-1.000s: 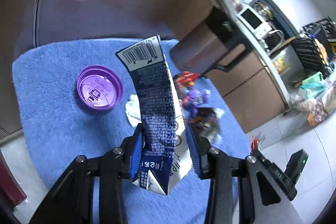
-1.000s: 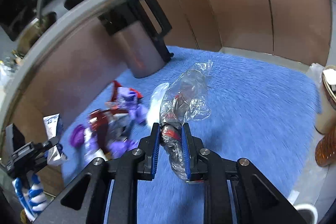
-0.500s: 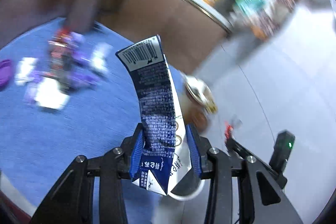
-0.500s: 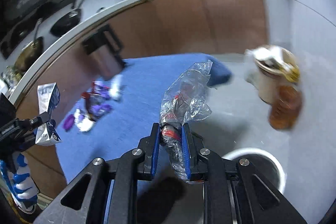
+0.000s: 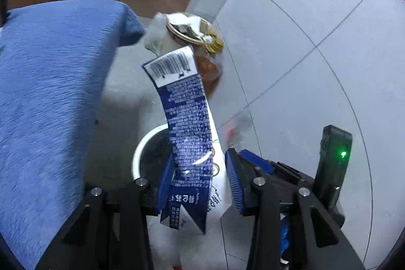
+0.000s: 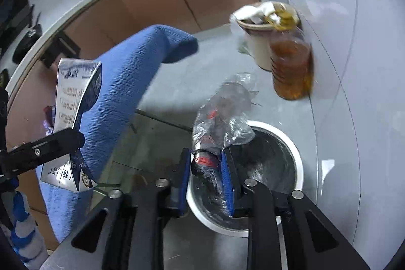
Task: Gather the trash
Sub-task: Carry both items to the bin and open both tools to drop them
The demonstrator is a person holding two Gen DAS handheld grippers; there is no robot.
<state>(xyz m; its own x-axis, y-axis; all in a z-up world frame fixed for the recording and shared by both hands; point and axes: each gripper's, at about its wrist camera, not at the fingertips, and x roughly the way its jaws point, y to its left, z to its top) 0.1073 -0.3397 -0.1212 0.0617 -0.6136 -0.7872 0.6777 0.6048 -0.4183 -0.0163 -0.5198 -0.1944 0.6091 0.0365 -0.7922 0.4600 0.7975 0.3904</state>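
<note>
the left gripper (image 5: 196,184) has opening jaws with a blue and white carton (image 5: 187,138) between them; the right gripper (image 6: 206,177) has opening jaws around a crumpled clear wrapper (image 6: 222,115); both hang over a white-rimmed bin (image 6: 297,168) beside a blue-covered bench (image 5: 50,82).

Bin (image 6: 300,163) on the floor (image 6: 367,118) right of the draped tabletop (image 6: 121,82), jar (image 6: 291,67) and cup (image 6: 258,42) behind it, wrapper (image 6: 222,115) over it, carton (image 6: 73,98) left.
</note>
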